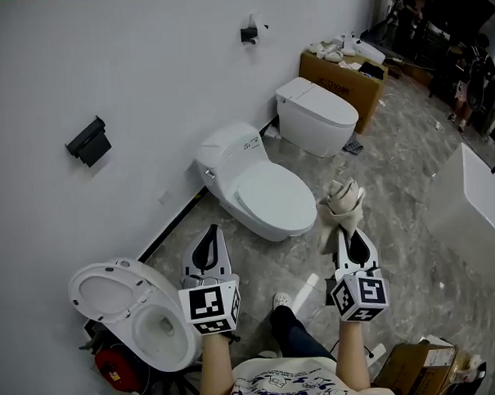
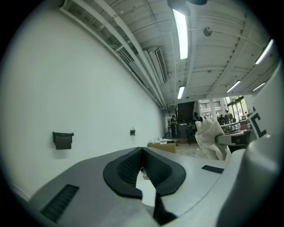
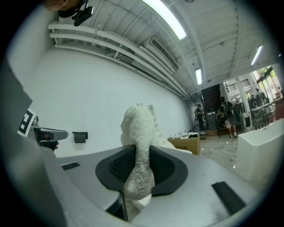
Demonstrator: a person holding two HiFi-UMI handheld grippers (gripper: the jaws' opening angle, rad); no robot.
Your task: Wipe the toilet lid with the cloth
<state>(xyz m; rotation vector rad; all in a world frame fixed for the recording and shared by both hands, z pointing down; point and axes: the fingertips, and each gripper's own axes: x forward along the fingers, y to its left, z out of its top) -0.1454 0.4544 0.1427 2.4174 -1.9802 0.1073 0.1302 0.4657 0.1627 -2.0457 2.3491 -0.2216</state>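
Head view: right tongs (image 1: 348,226) clenched on the cloth (image 1: 340,200), held bunched just beside the closed toilet lid (image 1: 272,198), likely staged for wiping; left tongs (image 1: 208,238) closed, empty.

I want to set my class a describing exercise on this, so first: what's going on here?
A person stands holding a claw in each hand. The right claw is shut on a white cloth, which it holds up in the air. The left claw is shut and empty. The closed toilet lid lies ahead and below them, and the cloth is not touching it. Wiping has not started.
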